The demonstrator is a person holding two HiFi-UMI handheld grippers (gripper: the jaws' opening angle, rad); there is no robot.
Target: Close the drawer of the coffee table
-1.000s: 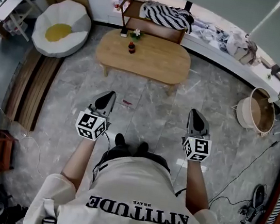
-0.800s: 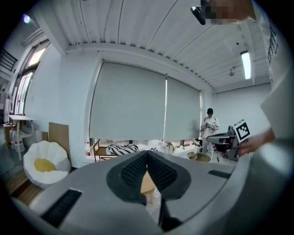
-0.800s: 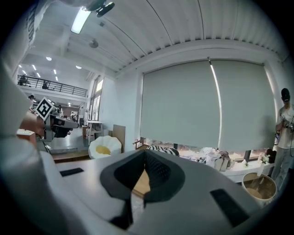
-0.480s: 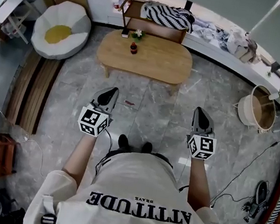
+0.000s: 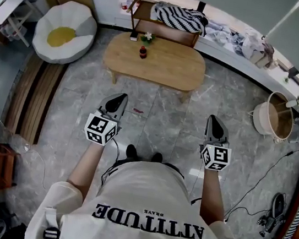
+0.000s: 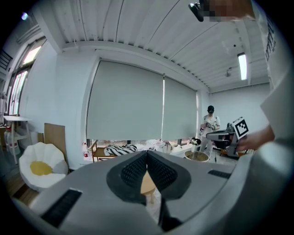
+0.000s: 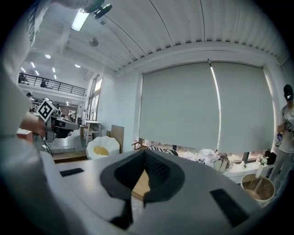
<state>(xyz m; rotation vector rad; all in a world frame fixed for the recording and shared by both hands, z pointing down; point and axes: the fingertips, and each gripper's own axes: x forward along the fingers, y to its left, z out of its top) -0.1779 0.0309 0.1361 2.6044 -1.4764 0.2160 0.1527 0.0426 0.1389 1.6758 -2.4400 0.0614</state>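
An oval wooden coffee table point(image 5: 155, 61) stands on the grey stone floor ahead of me, with a small dark bottle point(image 5: 143, 52) and a little plant point(image 5: 146, 35) near its far edge. No drawer shows from above. My left gripper point(image 5: 120, 98) and right gripper point(image 5: 213, 120) hover over the floor short of the table, both shut and empty. In the left gripper view the left gripper point(image 6: 147, 158) has its jaws together, a strip of table point(image 6: 147, 183) showing below them. The right gripper point(image 7: 145, 157) is likewise shut, with the table point(image 7: 140, 183) beyond.
A white and yellow egg-shaped beanbag point(image 5: 64, 30) lies at the far left beside a low wooden bench point(image 5: 35, 96). A shelf with striped cloth point(image 5: 179, 16) stands behind the table. A woven basket point(image 5: 275, 117) and cables lie right. Another person point(image 6: 210, 123) stands far off.
Both grippers have shifted slightly towards the table as the view crept forward; jaws stayed together throughout.
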